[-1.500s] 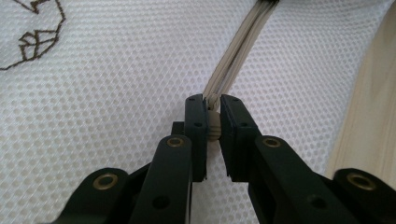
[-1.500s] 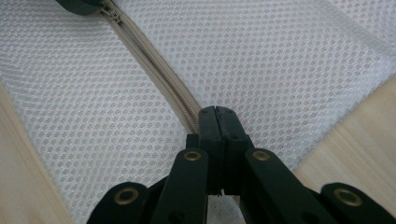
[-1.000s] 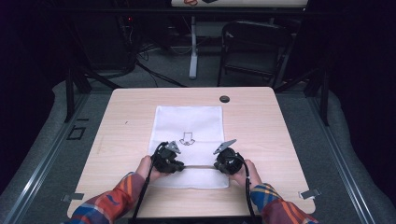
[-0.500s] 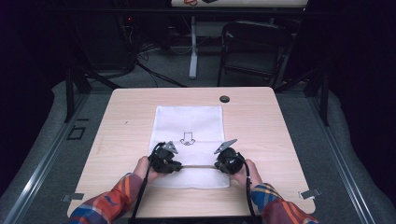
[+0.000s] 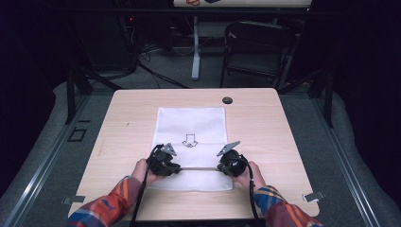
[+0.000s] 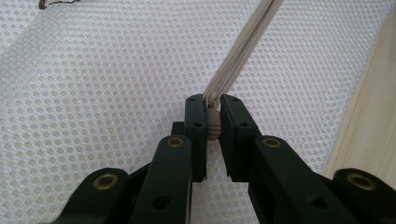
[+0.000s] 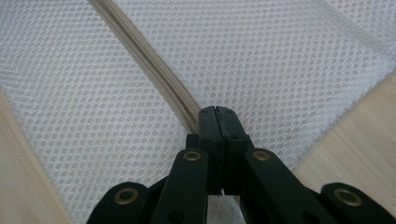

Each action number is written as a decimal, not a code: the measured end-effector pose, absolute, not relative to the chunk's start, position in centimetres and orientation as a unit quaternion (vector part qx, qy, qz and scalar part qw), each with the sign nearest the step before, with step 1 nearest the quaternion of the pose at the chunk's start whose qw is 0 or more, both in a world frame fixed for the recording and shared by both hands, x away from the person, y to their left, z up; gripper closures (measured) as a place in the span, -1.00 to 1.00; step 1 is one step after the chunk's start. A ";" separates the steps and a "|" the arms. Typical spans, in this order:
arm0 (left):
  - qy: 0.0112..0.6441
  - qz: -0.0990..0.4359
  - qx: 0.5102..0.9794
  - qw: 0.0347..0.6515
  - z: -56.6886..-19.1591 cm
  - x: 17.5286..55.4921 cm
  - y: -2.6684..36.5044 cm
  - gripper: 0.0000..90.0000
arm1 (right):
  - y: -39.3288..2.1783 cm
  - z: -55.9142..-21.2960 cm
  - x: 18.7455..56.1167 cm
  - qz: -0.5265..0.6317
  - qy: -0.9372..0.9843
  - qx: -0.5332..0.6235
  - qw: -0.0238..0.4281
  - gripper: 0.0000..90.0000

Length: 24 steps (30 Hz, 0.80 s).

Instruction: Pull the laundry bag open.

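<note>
A white mesh bag lies flat in the middle of the wooden table, with a beige zipper running across its near end. My left gripper sits at the zipper's left part. In the left gripper view the left gripper is shut on the beige zipper pull, and the zipper stretches away over the mesh. My right gripper is at the zipper's right end. In its own view the right gripper is shut on the end of the zipper.
A small black print marks the bag's middle. A black round cap sits near the table's far edge. A dark folding chair and a white stand leg are beyond the table. Bare wood flanks the bag.
My left gripper has shifted slightly to the left along the zipper line. The right gripper has stayed about where it was.
</note>
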<state>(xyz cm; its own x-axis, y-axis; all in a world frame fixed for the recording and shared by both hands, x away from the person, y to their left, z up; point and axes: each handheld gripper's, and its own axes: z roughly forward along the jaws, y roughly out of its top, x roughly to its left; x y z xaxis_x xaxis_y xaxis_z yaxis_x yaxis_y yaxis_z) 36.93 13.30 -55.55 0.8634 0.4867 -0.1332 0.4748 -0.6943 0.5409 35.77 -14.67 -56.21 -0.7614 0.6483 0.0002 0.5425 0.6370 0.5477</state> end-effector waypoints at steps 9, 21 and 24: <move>0.267 0.012 0.918 0.292 -55.5 37.0 13.6 0.82 | -14.6 -56.2 35.8 0.272 0.898 0.332 0.097 1.00; 0.269 0.016 0.921 0.283 -55.6 36.9 13.6 0.82 | -14.7 -56.2 35.8 0.265 0.900 0.331 0.099 1.00; 0.272 0.013 0.919 0.284 -55.6 36.9 13.8 0.82 | -14.7 -56.2 35.8 0.268 0.899 0.332 0.099 1.00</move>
<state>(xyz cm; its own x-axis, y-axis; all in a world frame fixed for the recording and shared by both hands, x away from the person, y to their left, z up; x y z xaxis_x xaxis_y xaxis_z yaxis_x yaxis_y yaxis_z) 36.95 13.77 -55.60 0.8521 0.5067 -0.1308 0.4921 -0.6907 0.5299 35.77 -14.67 -56.21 -0.7604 0.6494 0.0006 0.5438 0.6362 0.5473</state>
